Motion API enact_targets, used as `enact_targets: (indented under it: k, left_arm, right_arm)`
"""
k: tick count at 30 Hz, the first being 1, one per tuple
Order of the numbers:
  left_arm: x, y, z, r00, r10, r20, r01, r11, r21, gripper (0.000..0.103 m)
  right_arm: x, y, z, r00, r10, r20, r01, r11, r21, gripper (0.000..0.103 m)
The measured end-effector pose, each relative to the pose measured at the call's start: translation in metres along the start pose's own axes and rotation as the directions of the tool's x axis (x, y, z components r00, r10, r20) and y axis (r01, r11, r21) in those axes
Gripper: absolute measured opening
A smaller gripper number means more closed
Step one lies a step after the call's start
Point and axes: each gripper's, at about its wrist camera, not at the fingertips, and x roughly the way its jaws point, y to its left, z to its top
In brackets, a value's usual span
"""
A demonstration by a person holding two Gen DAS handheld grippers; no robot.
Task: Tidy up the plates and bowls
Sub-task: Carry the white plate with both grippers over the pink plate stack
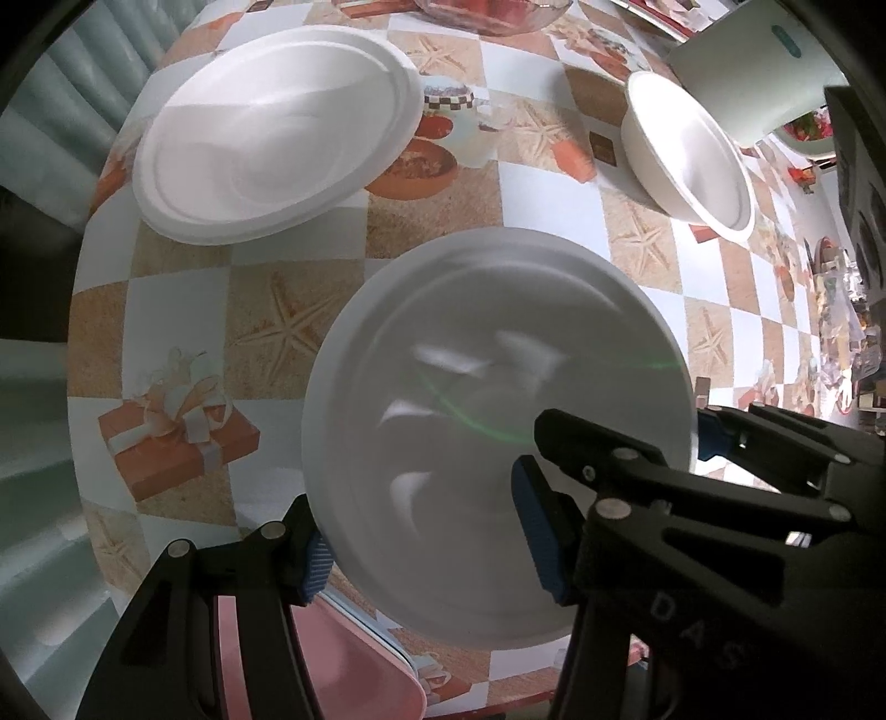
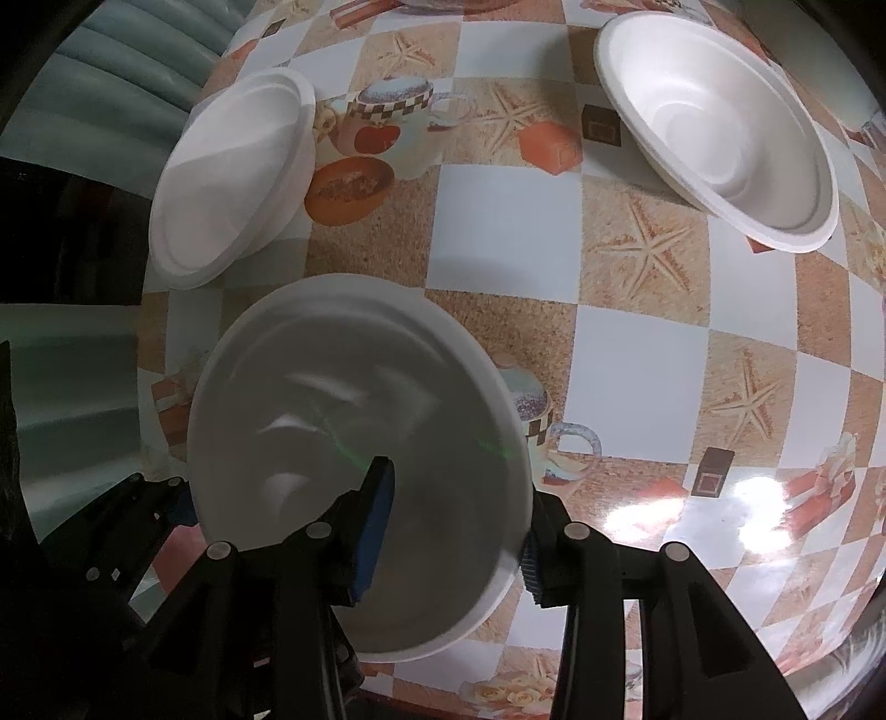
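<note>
A white foam plate [image 1: 487, 421] is held above the patterned table, and both grippers grip it. My left gripper [image 1: 426, 543] is shut on its near-left rim, one finger over the plate and one under. My right gripper [image 2: 454, 526] is shut on its right rim in the same way; the plate shows there too [image 2: 354, 443]. A stack of white foam plates [image 1: 277, 133] lies at the far left, also in the right wrist view [image 2: 232, 177]. A white foam bowl [image 1: 692, 149] sits at the far right, also in the right wrist view [image 2: 720, 127].
The table [image 2: 637, 343] has a checked cloth with starfish and gift prints. A white container [image 1: 747, 72] stands behind the bowl. A glass dish with red contents [image 1: 493, 14] is at the far edge. A pink chair seat [image 1: 332, 664] lies below the near edge.
</note>
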Motion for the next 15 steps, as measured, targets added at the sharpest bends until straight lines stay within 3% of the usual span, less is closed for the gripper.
enact_targets:
  k: [15]
  left_arm:
    - [-0.06, 0.005, 0.002, 0.995, -0.01, 0.095, 0.011, 1.0, -0.015, 0.061]
  right_arm:
    - [-0.058, -0.018, 0.012, 0.998, 0.015, 0.06, -0.014, 1.0, -0.011, 0.043]
